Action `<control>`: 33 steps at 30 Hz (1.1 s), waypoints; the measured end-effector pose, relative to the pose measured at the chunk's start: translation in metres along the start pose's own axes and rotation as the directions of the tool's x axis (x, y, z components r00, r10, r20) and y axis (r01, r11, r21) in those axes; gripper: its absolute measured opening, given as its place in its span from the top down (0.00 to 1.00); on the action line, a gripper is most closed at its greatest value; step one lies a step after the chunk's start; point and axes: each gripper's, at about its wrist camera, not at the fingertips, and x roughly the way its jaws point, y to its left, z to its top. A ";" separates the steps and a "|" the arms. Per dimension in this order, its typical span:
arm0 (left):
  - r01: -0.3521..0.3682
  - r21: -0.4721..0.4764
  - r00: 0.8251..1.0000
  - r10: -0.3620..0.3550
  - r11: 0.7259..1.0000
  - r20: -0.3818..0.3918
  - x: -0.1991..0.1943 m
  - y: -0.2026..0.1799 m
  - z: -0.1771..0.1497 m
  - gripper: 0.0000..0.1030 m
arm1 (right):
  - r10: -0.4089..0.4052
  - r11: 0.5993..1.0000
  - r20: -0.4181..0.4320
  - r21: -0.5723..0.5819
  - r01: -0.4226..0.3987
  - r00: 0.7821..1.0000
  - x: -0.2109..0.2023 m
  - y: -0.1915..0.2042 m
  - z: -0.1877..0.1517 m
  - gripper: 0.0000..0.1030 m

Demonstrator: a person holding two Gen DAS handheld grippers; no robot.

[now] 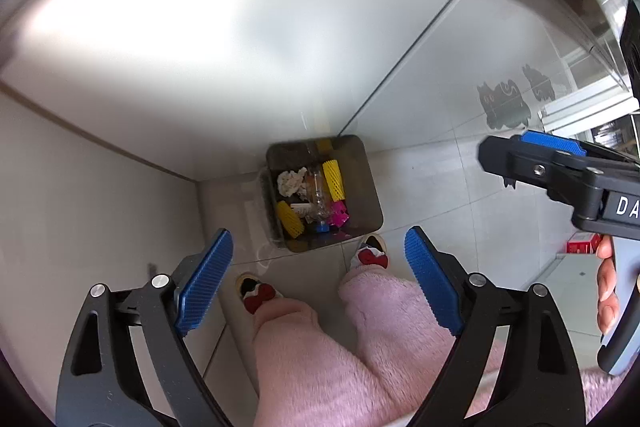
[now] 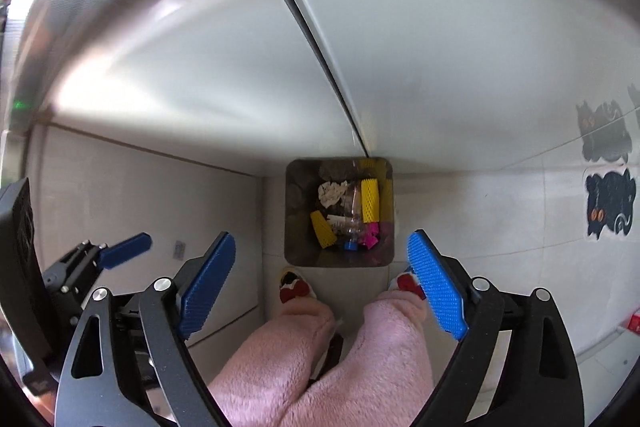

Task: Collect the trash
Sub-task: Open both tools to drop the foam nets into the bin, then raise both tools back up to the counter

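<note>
Looking straight down, we see the bin (image 1: 362,187) on the floor (image 1: 460,195), tucked against the white cabinet front (image 1: 200,67) at the corner where a dark seam (image 1: 400,67) runs. Its mouth is uncovered, so we have free room to come down from above. Inside it is crowded: yellow rollers (image 2: 370,201), crumpled paper (image 2: 330,193) and a clear bottle (image 2: 354,219) cover the bottom. Our pink-clad legs (image 1: 320,347) and slippers (image 1: 260,293) stand just beside the bin's near edge, closing that side. The tiled floor beyond the bin lies bare up to the cat stickers (image 2: 608,203). The left gripper (image 1: 320,279) and the right gripper (image 2: 324,283) hang well above the bin, jaws wide, nothing between them.
</note>
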 end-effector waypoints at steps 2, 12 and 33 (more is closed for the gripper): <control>-0.008 -0.001 1.000 0.008 1.000 0.027 -0.022 0.000 0.000 0.18 | -0.003 1.000 0.019 -0.006 0.003 1.000 -0.021 0.002 -0.001 0.13; -0.050 -0.015 0.969 0.052 0.999 0.240 -0.147 0.000 0.033 0.10 | 0.002 1.000 0.206 -0.003 -0.002 0.979 -0.133 0.013 0.014 0.12; -0.108 -0.001 0.917 0.100 0.994 0.386 -0.198 0.028 0.198 0.08 | 0.028 0.992 0.374 -0.126 0.021 0.927 -0.171 0.049 0.183 0.12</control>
